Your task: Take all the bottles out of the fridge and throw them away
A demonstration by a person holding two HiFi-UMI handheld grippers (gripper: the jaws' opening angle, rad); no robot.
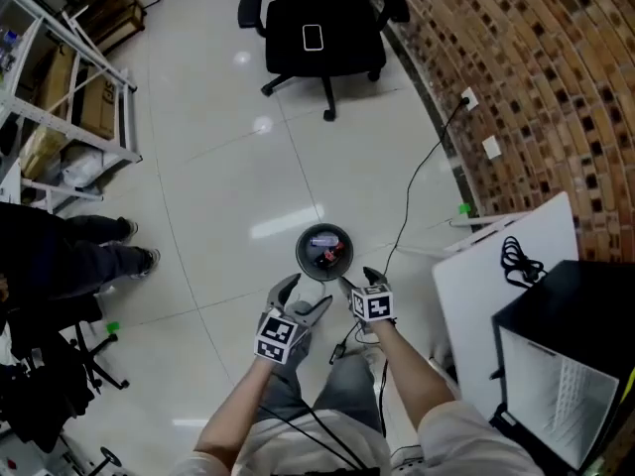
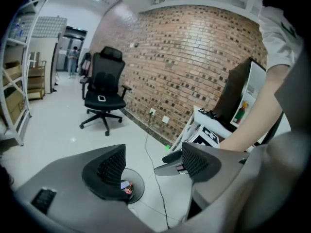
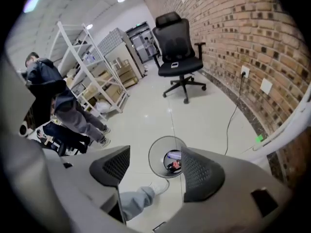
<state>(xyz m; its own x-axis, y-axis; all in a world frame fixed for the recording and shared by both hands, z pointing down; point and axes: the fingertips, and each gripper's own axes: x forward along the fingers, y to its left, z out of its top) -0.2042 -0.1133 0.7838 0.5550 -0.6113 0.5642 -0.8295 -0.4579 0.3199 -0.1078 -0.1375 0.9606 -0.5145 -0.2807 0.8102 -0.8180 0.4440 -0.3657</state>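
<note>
Left tongs [image 1: 303,300] and right tongs [image 1: 358,281] both stand apart and empty, side by side above the round bin [image 1: 301,243] on the floor [image 1: 218,167].

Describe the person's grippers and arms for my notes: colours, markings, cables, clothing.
Both the left gripper and right gripper are grey, with two broad jaws lined by dark ribbed pads. Each carries a white cube with black square markers. Black cables trail back toward the body. The person wears short light sleeves.
</note>
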